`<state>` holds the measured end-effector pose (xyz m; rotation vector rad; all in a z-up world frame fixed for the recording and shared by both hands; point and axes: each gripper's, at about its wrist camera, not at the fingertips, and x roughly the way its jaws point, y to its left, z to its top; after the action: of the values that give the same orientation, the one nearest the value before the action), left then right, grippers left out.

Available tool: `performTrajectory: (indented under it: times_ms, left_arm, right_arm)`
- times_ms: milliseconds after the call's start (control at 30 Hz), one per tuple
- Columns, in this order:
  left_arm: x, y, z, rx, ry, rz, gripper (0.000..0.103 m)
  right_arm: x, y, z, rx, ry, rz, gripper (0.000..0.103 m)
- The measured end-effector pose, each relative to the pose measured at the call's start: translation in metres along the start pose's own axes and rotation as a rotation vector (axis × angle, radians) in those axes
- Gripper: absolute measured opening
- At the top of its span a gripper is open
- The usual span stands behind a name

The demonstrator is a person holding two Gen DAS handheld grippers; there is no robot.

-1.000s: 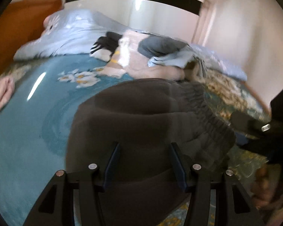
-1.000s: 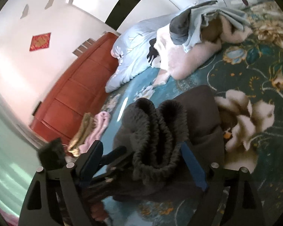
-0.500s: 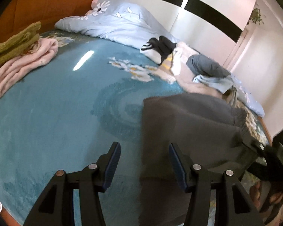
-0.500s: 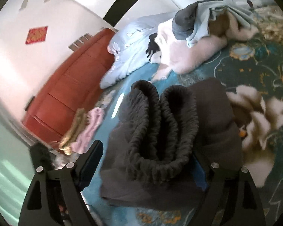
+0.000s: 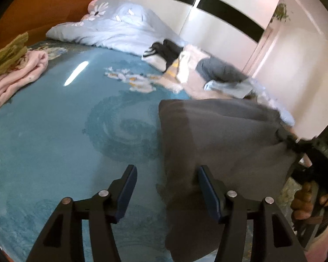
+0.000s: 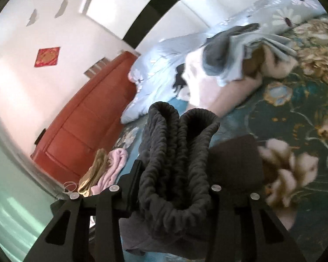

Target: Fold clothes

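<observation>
Dark grey trousers [image 5: 225,139] lie on the teal bedspread [image 5: 54,131], their right side pulled up. In the right wrist view their doubled elastic waistband [image 6: 177,157] is bunched between the fingers of my right gripper [image 6: 172,185], whose jaws are closing and squeezing it. That right gripper [image 5: 283,137] also shows at the right of the left wrist view, gripping the cloth, with a hand [image 5: 304,200] behind it. My left gripper [image 5: 167,185] hovers at the trousers' left edge. Its jaws are opening and the pads touch no cloth.
A heap of unfolded clothes [image 5: 207,74] and a pale blue duvet [image 5: 120,30] lie at the far side of the bed. Folded pink and olive items [image 5: 17,69] rest at the left by the wooden headboard [image 6: 87,120]. A wardrobe [image 5: 218,15] stands behind.
My left gripper has swung left off the trousers to their edge over the bedspread. My right gripper has narrowed onto the waistband and raised it.
</observation>
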<state>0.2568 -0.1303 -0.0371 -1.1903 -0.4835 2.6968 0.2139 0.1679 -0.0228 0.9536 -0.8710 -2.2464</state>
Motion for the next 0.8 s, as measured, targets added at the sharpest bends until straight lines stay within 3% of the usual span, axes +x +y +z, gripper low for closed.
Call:
performTrajectory:
  times_ms: [100, 233, 400, 600, 667, 800]
  left_arm:
    - [0.009, 0.002, -0.005, -0.006, 0.034, -0.006, 0.064]
    - [0.007, 0.002, -0.004, 0.0, 0.031, 0.002, 0.065]
    - [-0.012, 0.005, 0.008, 0.012, -0.034, 0.011, 0.064]
    - [-0.01, -0.006, 0.016, 0.045, -0.041, -0.01, 0.064]
    - [-0.005, -0.018, 0.018, 0.077, -0.039, -0.031, 0.064]
    - [-0.004, -0.05, 0.019, 0.175, -0.053, -0.086, 0.064]
  right_arm:
    - [0.017, -0.045, -0.017, 0.128, 0.059, -0.054, 0.043]
    - [0.02, -0.072, -0.027, 0.227, 0.061, 0.015, 0.044]
    - [0.01, -0.039, -0.01, 0.072, 0.053, -0.042, 0.05]
    - [-0.011, -0.02, 0.007, -0.073, -0.054, -0.25, 0.053]
    - [-0.006, -0.012, 0.011, -0.097, -0.057, -0.23, 0.053]
    - [0.01, 0.033, -0.002, -0.279, 0.008, -0.153, 0.053]
